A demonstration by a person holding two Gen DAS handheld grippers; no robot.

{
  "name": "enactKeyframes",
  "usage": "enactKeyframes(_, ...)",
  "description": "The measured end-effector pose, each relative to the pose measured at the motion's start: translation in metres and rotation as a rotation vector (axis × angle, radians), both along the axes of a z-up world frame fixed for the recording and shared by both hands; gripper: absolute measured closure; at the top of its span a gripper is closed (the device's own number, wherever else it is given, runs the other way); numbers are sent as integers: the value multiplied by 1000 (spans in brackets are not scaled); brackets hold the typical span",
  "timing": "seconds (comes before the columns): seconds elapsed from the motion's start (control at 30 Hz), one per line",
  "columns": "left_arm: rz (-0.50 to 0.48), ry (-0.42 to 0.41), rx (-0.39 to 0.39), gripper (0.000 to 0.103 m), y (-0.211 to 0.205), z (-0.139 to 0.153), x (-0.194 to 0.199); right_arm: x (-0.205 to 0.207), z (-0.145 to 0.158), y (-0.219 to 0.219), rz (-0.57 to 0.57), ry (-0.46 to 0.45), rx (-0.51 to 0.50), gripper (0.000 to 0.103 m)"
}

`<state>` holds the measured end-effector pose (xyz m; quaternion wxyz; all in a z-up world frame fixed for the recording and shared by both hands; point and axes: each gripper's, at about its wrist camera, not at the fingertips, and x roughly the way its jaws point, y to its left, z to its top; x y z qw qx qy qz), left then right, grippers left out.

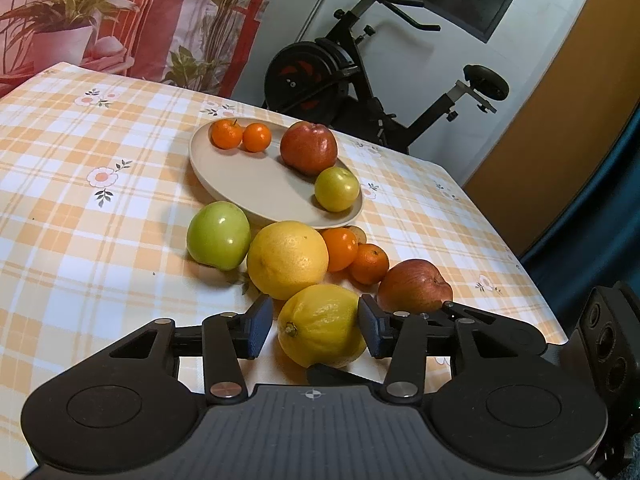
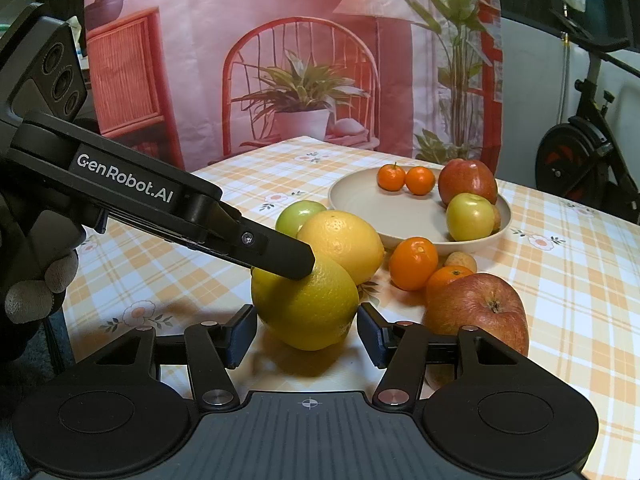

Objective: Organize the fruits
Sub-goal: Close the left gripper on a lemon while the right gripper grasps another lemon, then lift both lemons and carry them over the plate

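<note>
A yellow lemon [image 1: 320, 328] [image 2: 306, 304] lies between both grippers, low over the checked tablecloth. My left gripper [image 1: 316, 320] is open around it, with a gap at the left pad; its finger [image 2: 280, 252] lies across the lemon's top. My right gripper [image 2: 306, 320] is shut on the lemon, pads against both sides. Behind lie a big yellow citrus [image 1: 287, 258], a green apple [image 1: 218, 236], two mandarins [image 1: 339, 248] and a red apple [image 1: 414, 286]. The beige plate [image 1: 256, 184] [image 2: 360, 204] holds two mandarins, a red apple and a yellow-green apple.
An exercise bike [image 1: 360, 80] stands past the table's far edge. A printed backdrop [image 2: 300, 60] hangs behind the table. A gloved hand [image 2: 36, 288] holds the left gripper. The table's right edge [image 1: 532, 280] runs close to the red apple.
</note>
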<state>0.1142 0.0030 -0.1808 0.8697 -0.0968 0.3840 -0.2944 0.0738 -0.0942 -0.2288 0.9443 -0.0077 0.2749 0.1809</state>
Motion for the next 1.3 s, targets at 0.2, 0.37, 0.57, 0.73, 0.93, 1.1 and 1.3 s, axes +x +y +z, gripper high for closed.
enactKeyframes(0.2, -18, 14, 4, 53, -3, -2, 0, 1, 0, 0, 0, 1, 0, 51)
enactKeyframes(0.37, -18, 19, -4, 53, -2, -3, 2, 1, -1, 0, -1, 2, -3, 51)
enactKeyframes(0.57, -20, 16, -2, 53, -1, -4, 2, 2, -3, 3, -2, 6, -26, 50)
enactKeyframes(0.73, -23, 13, 2, 54, -2, -3, 2, 3, -3, 4, -8, 14, -37, 53)
enactKeyframes(0.93, -21, -23, -31, 53, 0, 10, 2, 3, 14, 2, -7, -12, -43, 54)
enactKeyframes(1.1, -20, -76, -49, 54, -2, 38, 10, 11, 41, 0, -4, -62, -71, 54)
enactKeyframes(1.3, -21, -159, -49, 54, -11, 78, 28, 34, 83, -8, -5, -117, -74, 54)
